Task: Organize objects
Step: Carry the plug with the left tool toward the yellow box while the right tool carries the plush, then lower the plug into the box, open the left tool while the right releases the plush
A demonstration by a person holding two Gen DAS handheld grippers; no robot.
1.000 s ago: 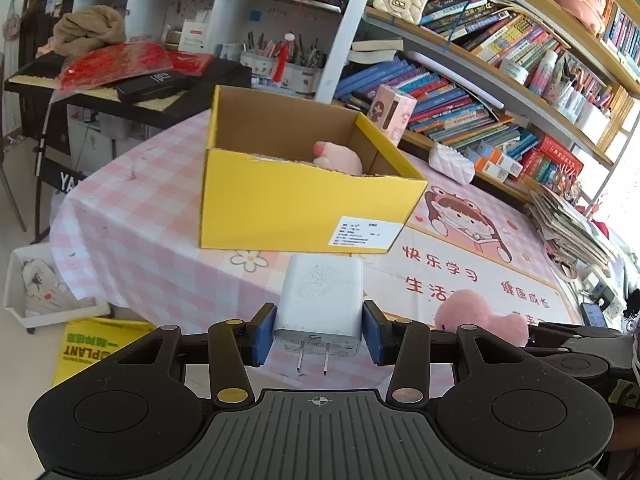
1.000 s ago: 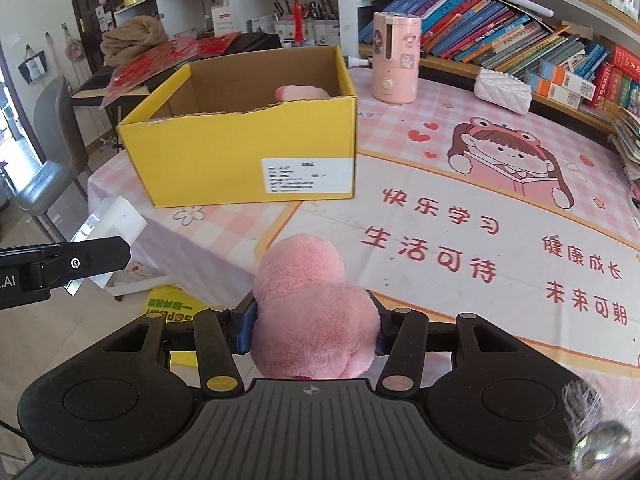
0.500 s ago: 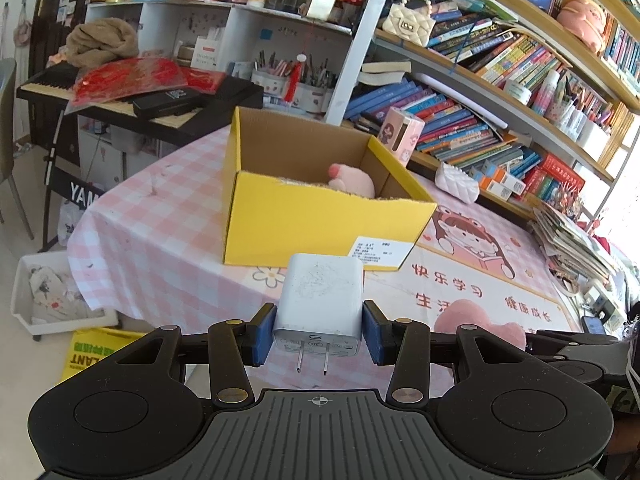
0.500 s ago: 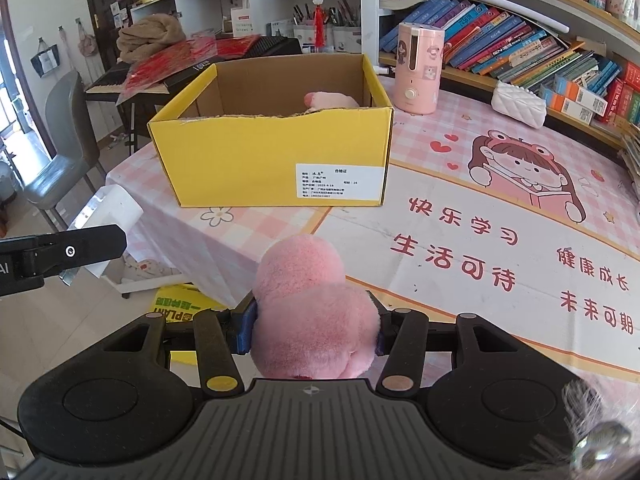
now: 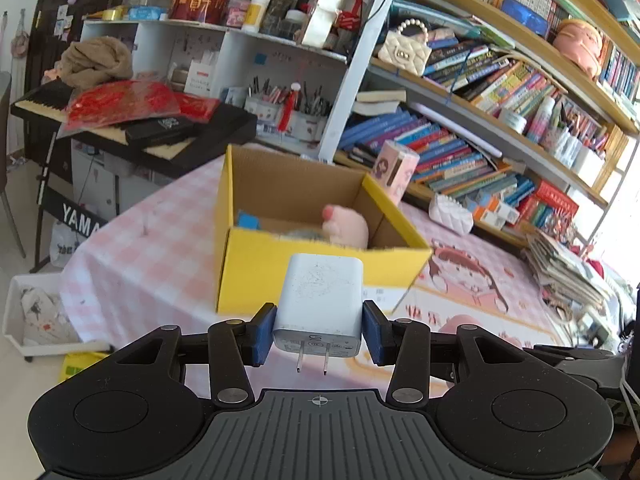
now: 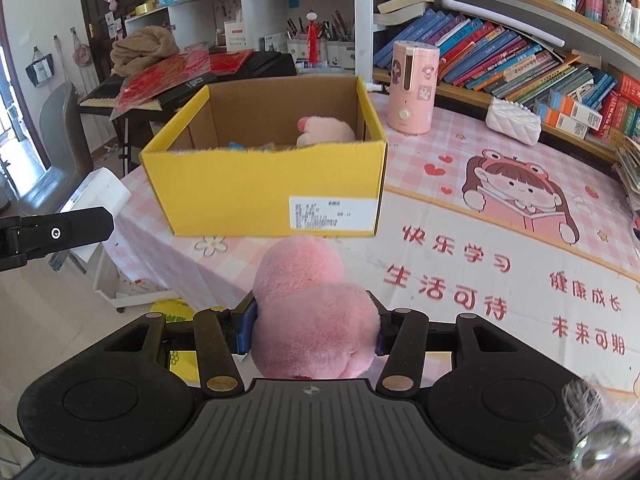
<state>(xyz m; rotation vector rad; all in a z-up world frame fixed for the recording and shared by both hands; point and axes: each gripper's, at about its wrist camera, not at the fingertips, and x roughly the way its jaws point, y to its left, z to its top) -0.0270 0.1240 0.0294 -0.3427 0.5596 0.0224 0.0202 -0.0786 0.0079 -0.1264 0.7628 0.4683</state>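
A white wall charger [image 5: 320,304] with two metal prongs sits clamped between the blue pads of my left gripper [image 5: 319,334], shut on it, in front of the yellow cardboard box [image 5: 256,272]. My right gripper [image 6: 314,330] is shut on a fluffy pink plush toy [image 6: 312,304], held above the table's near edge, short of the same box [image 6: 264,188]. Inside the box lie a pink plush [image 6: 326,132] and something blue [image 5: 248,220]. In the right wrist view the left gripper's finger [image 6: 60,232] and the charger [image 6: 100,196] show at the far left.
The round table has a pink checked cloth [image 6: 500,240] with a cartoon girl. A pink cylinder appliance [image 6: 412,88] and a white quilted pouch [image 6: 514,122] stand behind the box. Bookshelves [image 5: 480,128] line the back; a keyboard piano [image 5: 132,128] and a white floor bin [image 5: 36,312] are at the left.
Both grippers have risen a little and drawn nearer the box, so more of its inside shows. Both grips are unchanged.
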